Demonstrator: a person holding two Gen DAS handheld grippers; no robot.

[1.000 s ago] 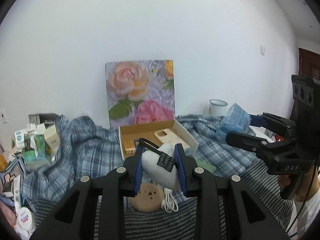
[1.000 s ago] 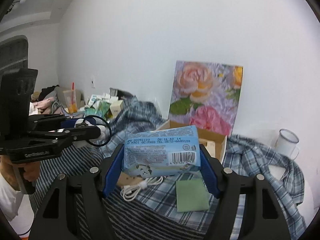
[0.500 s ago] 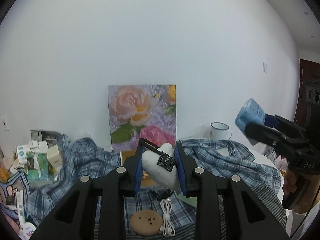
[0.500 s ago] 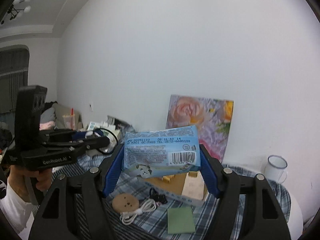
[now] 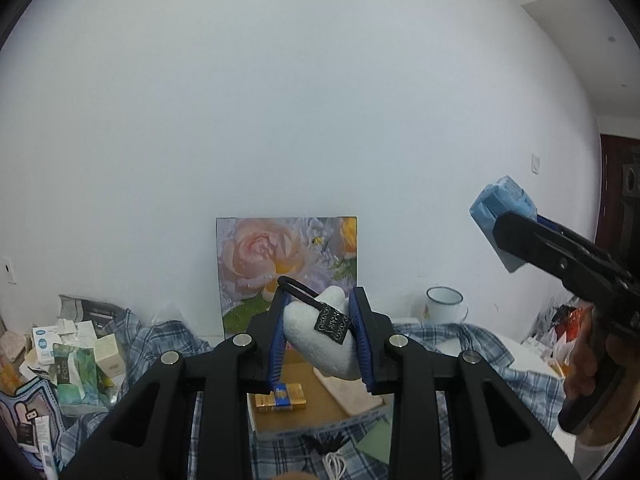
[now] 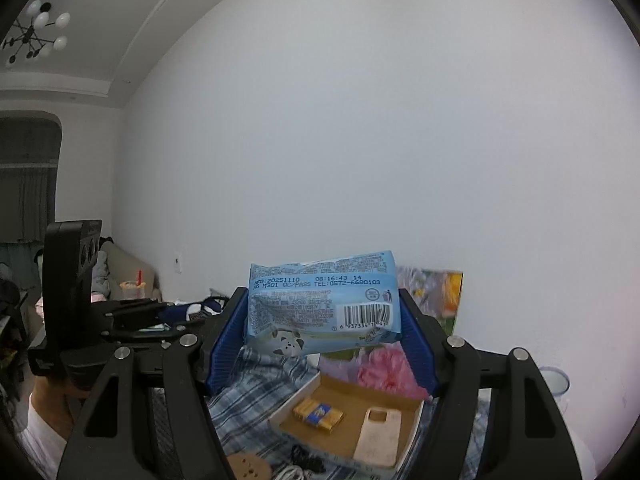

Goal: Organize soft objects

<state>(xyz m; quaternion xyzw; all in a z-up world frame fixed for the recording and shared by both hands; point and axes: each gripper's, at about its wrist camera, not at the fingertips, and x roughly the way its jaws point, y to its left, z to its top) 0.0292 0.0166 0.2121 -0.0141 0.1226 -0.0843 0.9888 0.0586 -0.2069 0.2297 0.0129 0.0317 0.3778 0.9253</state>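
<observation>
My left gripper is shut on a white heart-shaped plush with a black tag and loop, held up in the air in front of the white wall. The right gripper is shut on a light blue tissue pack with a barcode, also lifted high. In the left wrist view the right gripper shows at the right edge with the blue pack in its jaws. The left gripper's body appears at the left of the right wrist view.
Below lies a blue plaid cloth with an open cardboard box holding a phone case and a yellow packet. A flower painting leans on the wall beside a white mug. Small boxes clutter the left.
Both grippers have risen with their loads; the table and box have dropped lower in both views and more wall and ceiling show.
</observation>
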